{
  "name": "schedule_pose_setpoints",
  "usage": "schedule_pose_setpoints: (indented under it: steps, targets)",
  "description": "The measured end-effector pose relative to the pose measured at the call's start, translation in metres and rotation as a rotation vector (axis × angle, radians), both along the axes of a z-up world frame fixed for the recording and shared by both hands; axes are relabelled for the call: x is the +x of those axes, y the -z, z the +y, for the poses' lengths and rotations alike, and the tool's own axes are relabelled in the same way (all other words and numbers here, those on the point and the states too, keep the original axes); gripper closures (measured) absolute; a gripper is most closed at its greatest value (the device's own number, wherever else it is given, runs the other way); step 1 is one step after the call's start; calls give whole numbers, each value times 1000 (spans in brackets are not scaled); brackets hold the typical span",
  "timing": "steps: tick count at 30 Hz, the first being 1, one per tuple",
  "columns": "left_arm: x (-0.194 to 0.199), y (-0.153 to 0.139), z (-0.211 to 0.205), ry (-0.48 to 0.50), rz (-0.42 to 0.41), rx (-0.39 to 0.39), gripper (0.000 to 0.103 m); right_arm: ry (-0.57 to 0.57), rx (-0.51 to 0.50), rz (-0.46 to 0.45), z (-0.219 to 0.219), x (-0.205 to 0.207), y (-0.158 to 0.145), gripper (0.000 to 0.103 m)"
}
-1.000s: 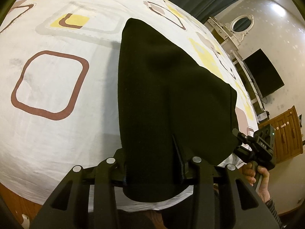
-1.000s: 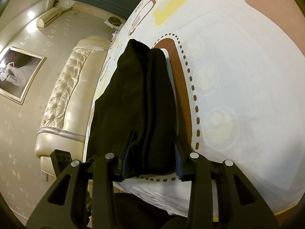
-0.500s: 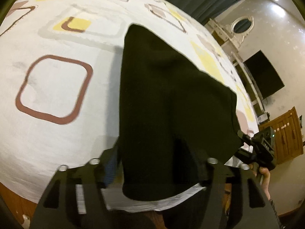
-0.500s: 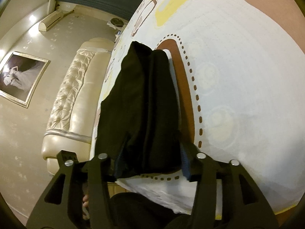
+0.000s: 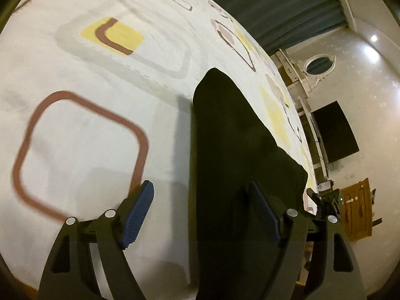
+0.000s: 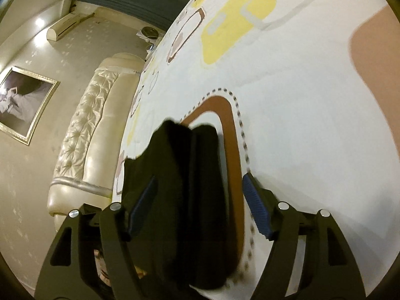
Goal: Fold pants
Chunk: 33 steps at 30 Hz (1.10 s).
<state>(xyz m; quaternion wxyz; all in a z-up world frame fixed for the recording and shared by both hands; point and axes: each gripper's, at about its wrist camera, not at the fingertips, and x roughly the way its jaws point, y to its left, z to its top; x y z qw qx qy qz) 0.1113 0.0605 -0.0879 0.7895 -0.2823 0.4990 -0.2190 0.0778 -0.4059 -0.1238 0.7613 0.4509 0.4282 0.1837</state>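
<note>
We hold both the left gripper (image 5: 202, 215) and the right gripper (image 6: 198, 205) spread wide, gripping nothing, over the black pants (image 5: 232, 165), whose long axis runs from the bed's (image 5: 87, 130) near edge straight ahead.

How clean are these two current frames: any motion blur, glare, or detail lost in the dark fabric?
Left wrist view: bedsheet pattern smeared by motion blur, the pants a near-featureless black mass, ceiling light glare at upper right. Right wrist view: blur softens the dotted pattern near the open right gripper; only faint fold lines show in the pants. Both have heavy fisheye curvature and dark corner vignetting.
</note>
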Motion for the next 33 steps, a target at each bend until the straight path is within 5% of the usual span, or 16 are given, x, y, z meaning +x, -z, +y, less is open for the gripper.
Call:
schedule_pose_setpoints:
  steps: [10,14,16,18,33]
  targets:
    - [45,3,-20,96,2,4,25,-46,28,7,13,47,6,32]
    - [50,9,-16,99,31,-44,24,-90,-16,21,21,52,9,48]
    - [51,10,-16,90,35,-28,38,-97,-32,23,23,53,10,56]
    - [52,12,-21,112,44,-2,68,-100,-38,15,23,51,10,61]
    - [52,-14,-41,134,-82,224,79,-92,-79,-62,29,49,-9,73]
